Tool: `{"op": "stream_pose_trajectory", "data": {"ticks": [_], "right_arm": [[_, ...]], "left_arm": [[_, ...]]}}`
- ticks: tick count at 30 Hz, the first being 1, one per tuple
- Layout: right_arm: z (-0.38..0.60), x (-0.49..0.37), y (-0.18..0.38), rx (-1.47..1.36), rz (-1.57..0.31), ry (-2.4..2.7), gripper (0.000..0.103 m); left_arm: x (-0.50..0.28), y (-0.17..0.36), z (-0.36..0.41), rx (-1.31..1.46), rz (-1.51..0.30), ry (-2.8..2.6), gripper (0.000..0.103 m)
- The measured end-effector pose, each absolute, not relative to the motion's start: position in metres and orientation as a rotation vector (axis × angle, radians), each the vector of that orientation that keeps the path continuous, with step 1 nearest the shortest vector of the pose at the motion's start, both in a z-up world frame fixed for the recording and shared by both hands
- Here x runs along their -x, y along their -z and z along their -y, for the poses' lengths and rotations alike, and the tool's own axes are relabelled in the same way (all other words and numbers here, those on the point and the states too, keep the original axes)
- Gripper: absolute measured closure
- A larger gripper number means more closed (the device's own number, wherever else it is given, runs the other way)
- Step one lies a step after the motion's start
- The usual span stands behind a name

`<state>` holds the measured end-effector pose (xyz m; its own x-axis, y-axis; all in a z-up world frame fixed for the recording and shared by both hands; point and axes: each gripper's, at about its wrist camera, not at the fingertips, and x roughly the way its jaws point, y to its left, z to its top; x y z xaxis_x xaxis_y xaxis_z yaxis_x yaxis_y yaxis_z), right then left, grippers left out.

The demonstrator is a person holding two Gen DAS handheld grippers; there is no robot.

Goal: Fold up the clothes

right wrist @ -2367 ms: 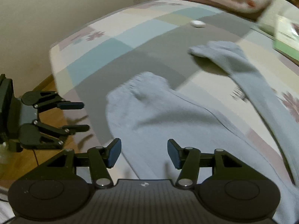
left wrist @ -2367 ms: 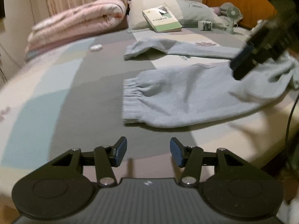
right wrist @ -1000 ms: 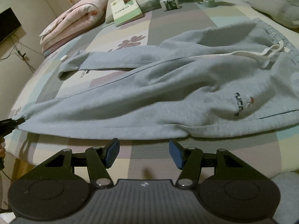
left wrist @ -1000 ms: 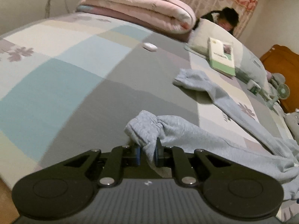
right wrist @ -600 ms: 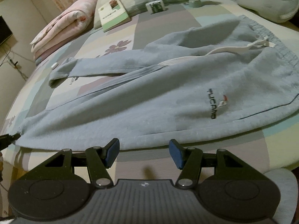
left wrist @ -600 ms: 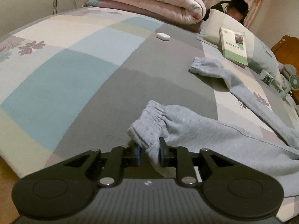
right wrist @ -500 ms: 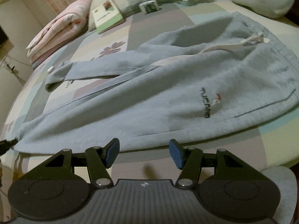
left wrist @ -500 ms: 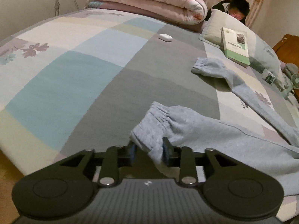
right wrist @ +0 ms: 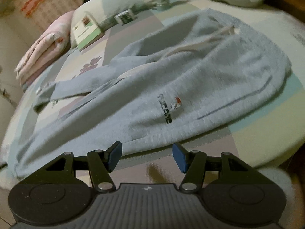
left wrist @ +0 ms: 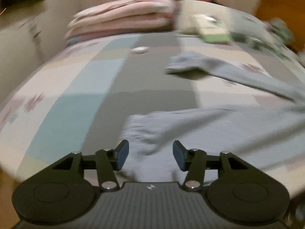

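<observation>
Light blue-grey sweatpants point(right wrist: 171, 87) lie spread across the patchwork bed, waist with white drawstring point(right wrist: 200, 42) at the right, legs running left. In the left wrist view the near leg's cuff point(left wrist: 141, 127) lies just ahead of my left gripper point(left wrist: 150, 155), which is open and empty; the far leg's cuff point(left wrist: 183, 63) lies further back. My right gripper point(right wrist: 146, 156) is open and empty at the bed's near edge, just short of the pants' hip by the dark logo point(right wrist: 167, 110).
A folded pink quilt point(left wrist: 122, 21) and a pillow point(left wrist: 219, 19) with a green book point(left wrist: 213, 32) lie at the head of the bed. A small white object point(left wrist: 140, 50) sits on the grey patch. A small box point(right wrist: 125, 17) lies beyond the pants.
My left gripper has opened and let go of the near leg cuff, which now lies on the bed. The right gripper has stayed open and shifted slightly along the hip.
</observation>
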<state>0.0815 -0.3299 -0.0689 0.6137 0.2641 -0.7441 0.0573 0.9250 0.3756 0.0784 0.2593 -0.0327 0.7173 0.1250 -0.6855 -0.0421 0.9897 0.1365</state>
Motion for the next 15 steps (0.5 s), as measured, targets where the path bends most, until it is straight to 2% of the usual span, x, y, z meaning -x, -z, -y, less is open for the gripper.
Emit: {"op": "stream_pose_trajectory", "data": {"ticks": [3, 7, 15], "right_arm": [[0.313, -0.081, 0.062, -0.225, -0.889, -0.161, 0.04], [0.286, -0.079, 0.056, 0.041, -0.857, -0.228, 0.04], [0.235, -0.068, 0.08, 0.595, -0.783, -0.288, 0.041]], "left_arm": [[-0.074, 0.031, -0.202, -0.264, -0.747, 0.063, 0.043], [-0.063, 0.037, -0.129, -0.448, -0.721, 0.273, 0.042], [-0.053, 0.088, -0.015, -0.853, -0.638, 0.452, 0.041]]}}
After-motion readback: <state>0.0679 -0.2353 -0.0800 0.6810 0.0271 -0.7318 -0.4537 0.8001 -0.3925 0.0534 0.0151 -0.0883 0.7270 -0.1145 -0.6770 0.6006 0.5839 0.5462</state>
